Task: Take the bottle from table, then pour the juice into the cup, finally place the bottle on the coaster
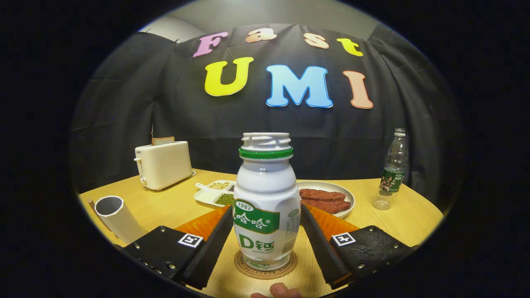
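The bottle (265,203) stands upright on the coaster (265,266), hiding most of it. The jaws of the gripper (265,215) sit wide to either side, apart from the bottle. The cup (119,218) lies tilted on the counter (174,207), its base cut off behind the left finger.

The camera rides low over the table (397,223), looking forward along both fingers (207,248), close to the bottle (265,207) standing between them.

glossy plastic bottle (265,207), wooden table (405,219), matt white toaster (163,164).
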Motion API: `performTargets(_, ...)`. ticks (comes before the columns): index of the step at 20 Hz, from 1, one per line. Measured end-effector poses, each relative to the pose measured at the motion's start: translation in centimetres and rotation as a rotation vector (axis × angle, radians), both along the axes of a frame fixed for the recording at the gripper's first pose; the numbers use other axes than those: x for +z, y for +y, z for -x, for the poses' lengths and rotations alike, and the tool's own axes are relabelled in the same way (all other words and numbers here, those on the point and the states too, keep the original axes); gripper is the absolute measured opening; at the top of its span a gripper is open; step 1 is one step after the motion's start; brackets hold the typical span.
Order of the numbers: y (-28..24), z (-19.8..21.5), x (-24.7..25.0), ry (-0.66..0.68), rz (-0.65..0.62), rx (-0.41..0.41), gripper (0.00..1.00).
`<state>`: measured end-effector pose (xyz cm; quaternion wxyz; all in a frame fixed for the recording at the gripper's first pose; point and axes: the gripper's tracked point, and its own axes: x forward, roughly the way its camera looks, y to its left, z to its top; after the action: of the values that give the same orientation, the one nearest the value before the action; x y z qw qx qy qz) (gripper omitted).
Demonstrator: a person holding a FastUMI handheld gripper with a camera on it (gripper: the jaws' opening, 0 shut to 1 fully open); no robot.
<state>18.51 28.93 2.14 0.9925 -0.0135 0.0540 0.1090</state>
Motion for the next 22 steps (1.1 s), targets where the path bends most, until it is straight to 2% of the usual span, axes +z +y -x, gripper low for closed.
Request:
performTargets(6, -0.7, 2.5, 2.3, -0.062, 0.022, -0.03, 0.98)
performTargets(11, -0.8, 6.0, 3.5, -0.103, 0.007, -0.013, 0.98)
performTargets(17, -4.7, 10.5, 6.5, -0.165, 0.015, -0.072, 0.97)
performTargets(22, -8.8, 12.4, 8.1, -0.178, 0.03, -0.114, 0.97)
